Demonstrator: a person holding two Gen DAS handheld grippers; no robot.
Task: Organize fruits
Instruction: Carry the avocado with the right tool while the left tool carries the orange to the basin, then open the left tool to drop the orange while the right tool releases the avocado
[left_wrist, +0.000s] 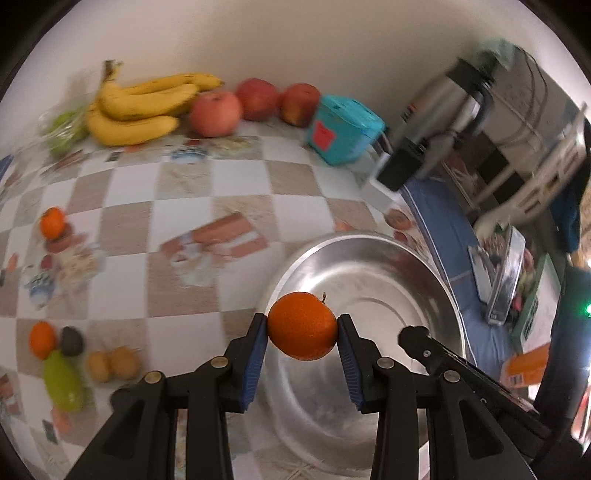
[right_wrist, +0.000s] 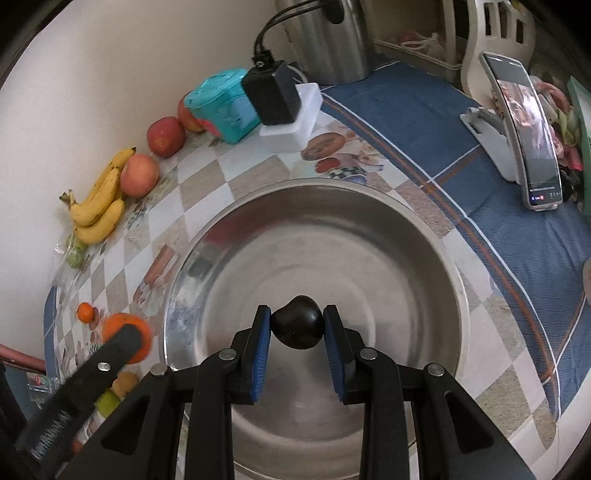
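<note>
Left gripper (left_wrist: 302, 326): jaws closed on round orange tangerine (left_wrist: 302, 325), above wide steel bowl (left_wrist: 424, 258); right gripper (right_wrist: 297, 325): jaws closed on dark avocado (right_wrist: 297, 326), over same bowl; risks: collision, bruising drop, roll-out.

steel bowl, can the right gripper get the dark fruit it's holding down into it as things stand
Probably yes. The right gripper, shut on the dark fruit, hangs over the steel bowl, which looks empty beneath it. The left gripper, holding an orange, sits off to its left.
</note>
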